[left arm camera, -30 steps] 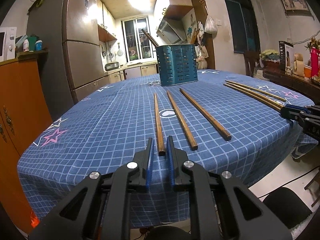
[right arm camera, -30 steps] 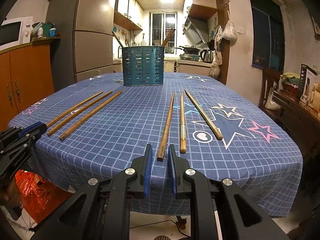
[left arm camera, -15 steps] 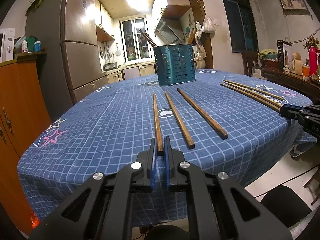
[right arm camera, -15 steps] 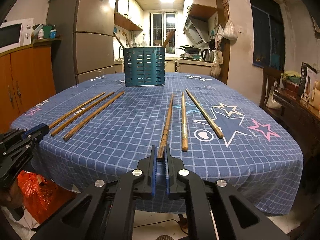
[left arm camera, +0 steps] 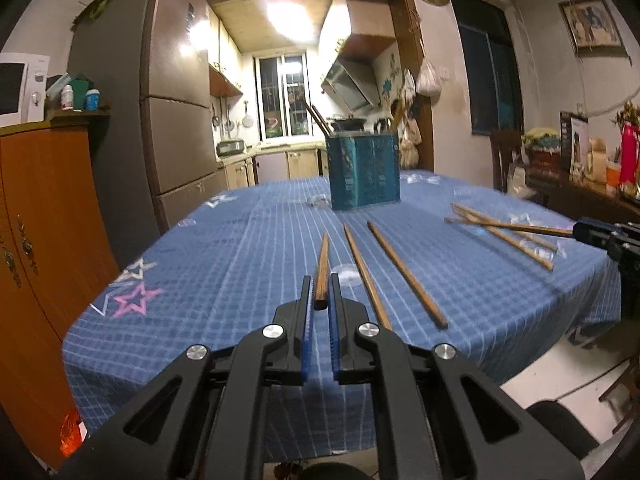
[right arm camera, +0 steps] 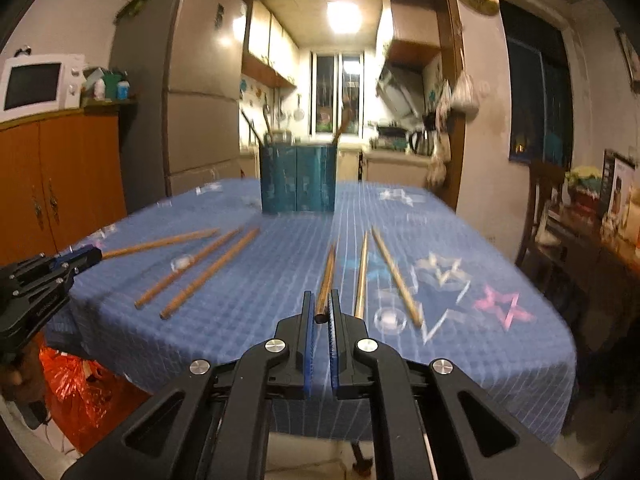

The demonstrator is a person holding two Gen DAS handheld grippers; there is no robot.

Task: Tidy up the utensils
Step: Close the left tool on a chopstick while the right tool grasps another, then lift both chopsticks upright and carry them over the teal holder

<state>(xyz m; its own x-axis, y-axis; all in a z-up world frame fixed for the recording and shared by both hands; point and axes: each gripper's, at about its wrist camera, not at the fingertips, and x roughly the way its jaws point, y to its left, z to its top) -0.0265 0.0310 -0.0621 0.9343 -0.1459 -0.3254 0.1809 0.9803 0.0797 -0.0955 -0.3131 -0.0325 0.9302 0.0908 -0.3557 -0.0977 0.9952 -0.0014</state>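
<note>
Wooden chopstick ends sit pinched in both tools! The left gripper (left arm camera: 319, 298) has its jaws nearly closed on the leftmost chopstick (left arm camera: 322, 264) of its trio, near end raised; the right gripper (right arm camera: 320, 306) clamps its own chopstick (right arm camera: 327, 280) likewise. Two sticks (left arm camera: 384, 270) lie beside the left's, another pair (right arm camera: 378, 272) beside the right's, all on the blue checked tablecloth (right arm camera: 248, 292). Beyond stands the teal utensil holder (right arm camera: 298, 178), a few handles already poking out. Early days, I reckon: six still to go in.
</note>
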